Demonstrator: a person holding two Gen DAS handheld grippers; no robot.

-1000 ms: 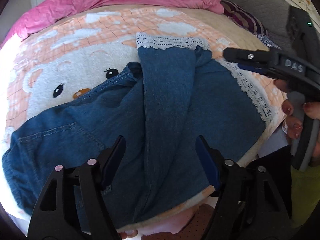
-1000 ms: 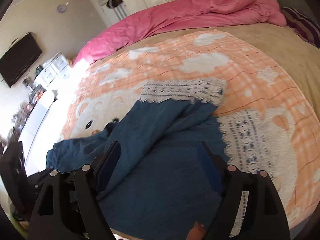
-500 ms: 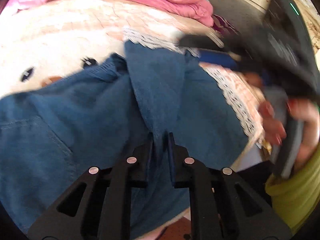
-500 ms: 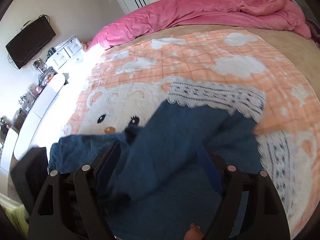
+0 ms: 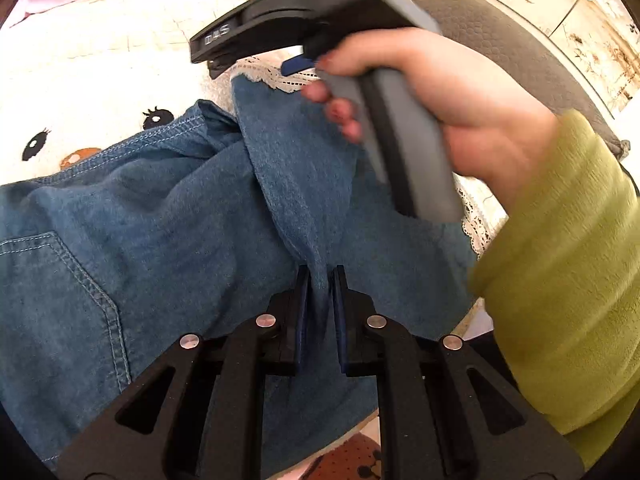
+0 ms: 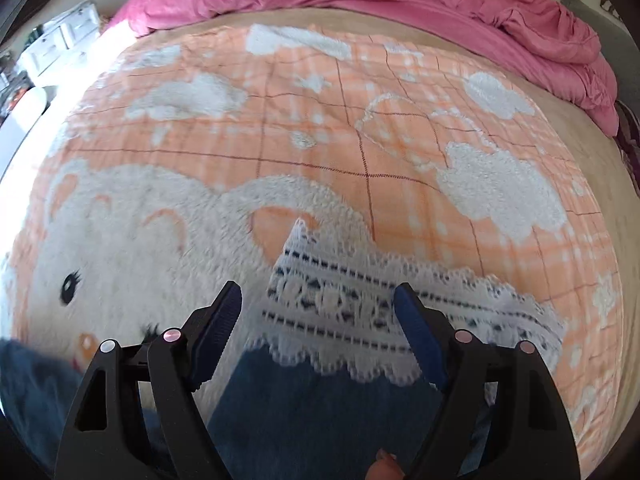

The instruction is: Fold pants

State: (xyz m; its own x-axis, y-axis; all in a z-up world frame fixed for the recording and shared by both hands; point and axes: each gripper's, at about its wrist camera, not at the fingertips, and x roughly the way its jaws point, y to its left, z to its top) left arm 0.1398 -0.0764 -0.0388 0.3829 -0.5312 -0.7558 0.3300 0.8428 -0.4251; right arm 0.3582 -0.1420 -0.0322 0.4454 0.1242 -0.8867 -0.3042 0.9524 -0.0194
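Left gripper [image 5: 320, 276] pinches a ridge of the pants [image 5: 168, 216] lying on the blanket [image 6: 360, 120]; right gripper [image 6: 318, 320] hovers spread over the lace hem [image 6: 360, 300]. I should grab that hem squarely, then lift both evenly.

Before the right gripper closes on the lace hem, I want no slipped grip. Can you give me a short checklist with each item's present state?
1. Left gripper shut on a fold of the pants: ok.
2. Right gripper open wide enough for the lace hem: ok.
3. Hem lying between the right fingers: ok in the right wrist view, though whether they touch the fabric: cannot tell.
4. Hem lying flat and unbunched: cannot tell, blurred.
5. Blanket pile kept out of the pinch: cannot tell.
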